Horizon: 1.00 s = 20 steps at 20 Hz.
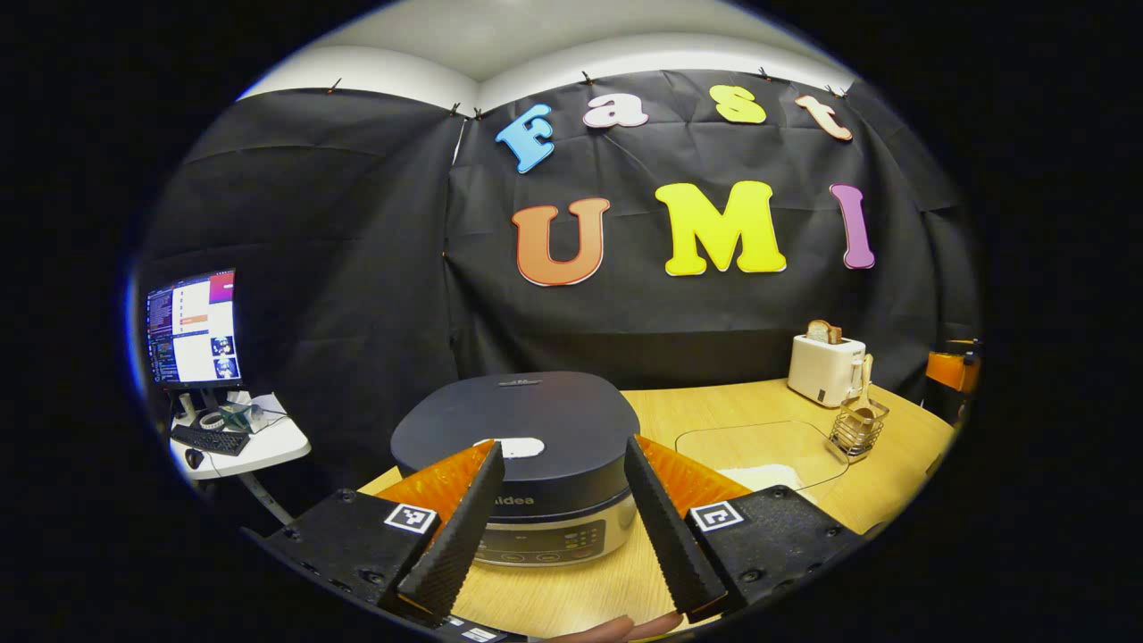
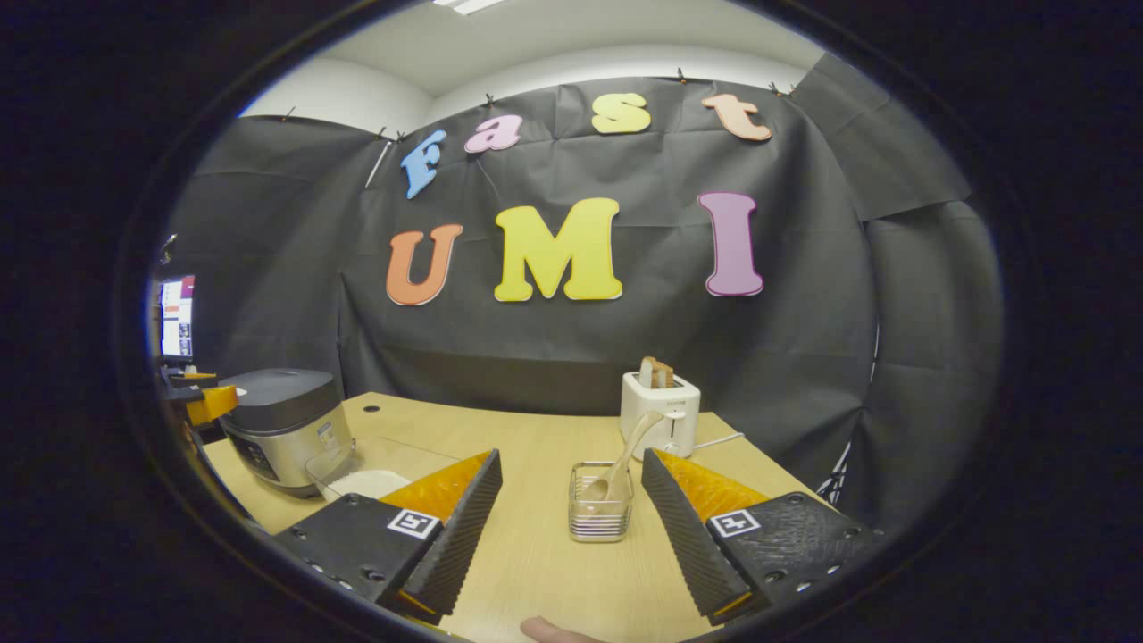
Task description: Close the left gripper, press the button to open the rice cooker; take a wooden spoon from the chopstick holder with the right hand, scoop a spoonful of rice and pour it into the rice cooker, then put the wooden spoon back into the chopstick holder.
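Observation:
The dark-lidded rice cooker sits shut just beyond my left gripper, whose jaws stand open on either side of its front panel; a white button lies on the lid. In the right gripper view the rice cooker stands at the far left. The wire chopstick holder holds a wooden spoon leaning right, straight ahead of my open right gripper. A clear tray with white rice lies beside the cooker. From the left gripper view, the chopstick holder and rice tray are to the right.
A white toaster with bread stands behind the holder on the wooden table. A monitor and keyboard sit on a small side table at the left. Black cloth walls close the back and right.

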{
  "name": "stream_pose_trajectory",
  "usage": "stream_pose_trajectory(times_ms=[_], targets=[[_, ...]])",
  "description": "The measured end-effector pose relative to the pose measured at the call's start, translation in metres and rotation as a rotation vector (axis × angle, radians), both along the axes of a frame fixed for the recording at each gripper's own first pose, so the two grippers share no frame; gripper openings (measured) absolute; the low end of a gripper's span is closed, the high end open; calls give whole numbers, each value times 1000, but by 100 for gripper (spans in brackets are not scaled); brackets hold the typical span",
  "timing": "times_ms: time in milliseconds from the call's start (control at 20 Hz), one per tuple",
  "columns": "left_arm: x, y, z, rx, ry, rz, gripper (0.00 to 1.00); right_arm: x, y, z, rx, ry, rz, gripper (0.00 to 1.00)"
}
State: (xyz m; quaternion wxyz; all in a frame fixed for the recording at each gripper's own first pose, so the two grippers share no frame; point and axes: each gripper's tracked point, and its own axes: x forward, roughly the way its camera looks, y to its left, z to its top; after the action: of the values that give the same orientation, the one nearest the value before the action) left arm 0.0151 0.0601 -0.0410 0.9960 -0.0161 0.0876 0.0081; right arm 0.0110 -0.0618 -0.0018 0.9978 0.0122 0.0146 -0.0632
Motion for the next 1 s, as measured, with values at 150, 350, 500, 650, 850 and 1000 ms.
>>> stream_pose_trajectory(times_ms=[150,350,500,650,850,1000], targets=[[-9,-18,8,-15,-16,-29,88,-4,9,1,-12,0,11,92],[-15,-47,19,-11,-13,-80,88,-7,17,2,-35,-3,17,94],[-17,-67,28,-11,-26,-111,88,-11,23,4,-43,-3,15,92],[-19,-85,33,-27,-25,-143,88,-15,33,5,-58,-4,25,92],[-23,-104,40,-54,-38,-174,88,-23,46,10,-84,-20,42,92],[-31,-117,44,-43,-61,-208,88,-27,50,13,-102,-27,37,94]])
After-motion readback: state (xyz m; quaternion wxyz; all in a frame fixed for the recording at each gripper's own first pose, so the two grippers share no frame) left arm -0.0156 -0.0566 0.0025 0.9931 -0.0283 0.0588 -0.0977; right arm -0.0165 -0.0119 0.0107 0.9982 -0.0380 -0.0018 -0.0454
